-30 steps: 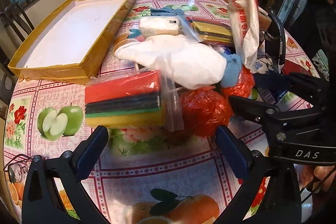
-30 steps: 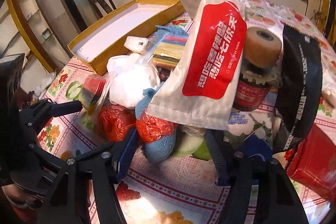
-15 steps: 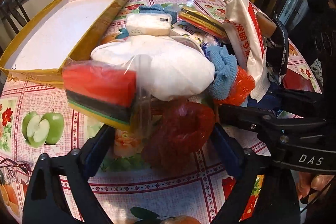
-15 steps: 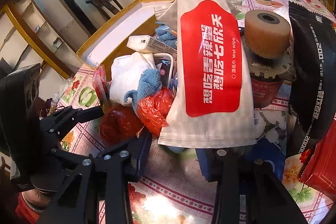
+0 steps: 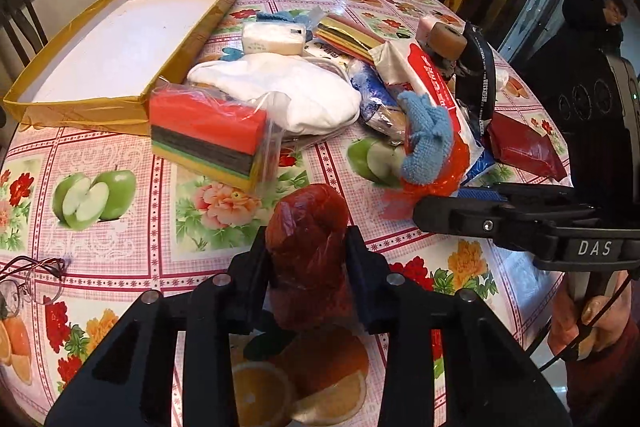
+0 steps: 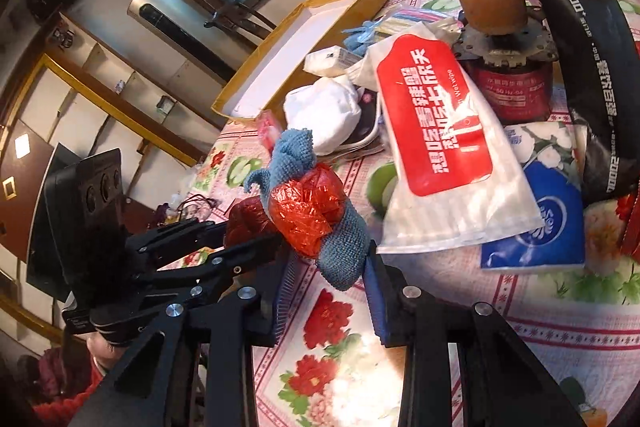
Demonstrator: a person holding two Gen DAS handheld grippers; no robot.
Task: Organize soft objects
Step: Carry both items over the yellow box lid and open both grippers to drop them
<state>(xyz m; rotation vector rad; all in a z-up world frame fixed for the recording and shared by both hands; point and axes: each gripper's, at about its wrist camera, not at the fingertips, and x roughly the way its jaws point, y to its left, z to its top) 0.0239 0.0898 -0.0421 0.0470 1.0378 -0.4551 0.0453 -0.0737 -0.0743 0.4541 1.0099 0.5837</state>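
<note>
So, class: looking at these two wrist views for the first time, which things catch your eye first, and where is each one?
The dark red plastic bundle stands out, squeezed between the left gripper fingers in the near foreground. Just as striking is the blue knitted cloth with an orange-red plastic bag around it, pinched in the right gripper above the flowered tablecloth. Behind them a yellow box with a bare white floor sits at the table's left.

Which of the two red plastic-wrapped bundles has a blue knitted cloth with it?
The brighter orange-red bundle at the right tongs; the darker bundle in the left tongs has none.
</note>
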